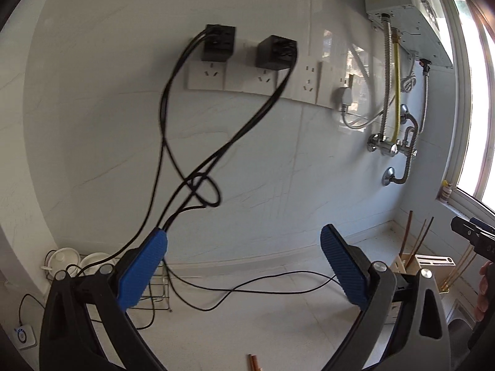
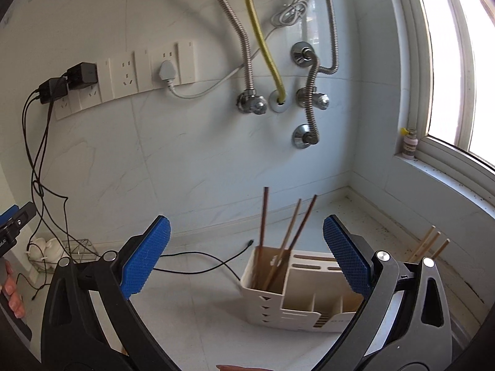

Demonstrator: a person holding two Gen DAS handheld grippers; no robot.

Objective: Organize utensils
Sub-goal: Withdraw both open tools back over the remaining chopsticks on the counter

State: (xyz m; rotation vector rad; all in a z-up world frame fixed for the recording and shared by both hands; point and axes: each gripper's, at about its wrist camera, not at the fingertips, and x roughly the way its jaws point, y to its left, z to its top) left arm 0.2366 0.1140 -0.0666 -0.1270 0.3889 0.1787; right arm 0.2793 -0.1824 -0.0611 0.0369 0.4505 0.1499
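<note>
— Where do we stand?
— Between picks, we judge: three chopsticks (image 2: 287,235) stand in the holder (image 2: 297,296) near the counter's (image 2: 198,315) back right corner; more lie at its near edge (image 1: 253,362).
— Our claws?
— Left gripper (image 1: 244,266) and right gripper (image 2: 247,256) both gape wide, empty. Next we reach down for a loose pair.

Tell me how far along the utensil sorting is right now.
Partly done: three chopsticks stand in the left compartment of the holder. Nothing is in hand; the left gripper and right gripper are both open and empty. Left: loose chopsticks behind the holder by the window, and another pair on the counter.
</note>
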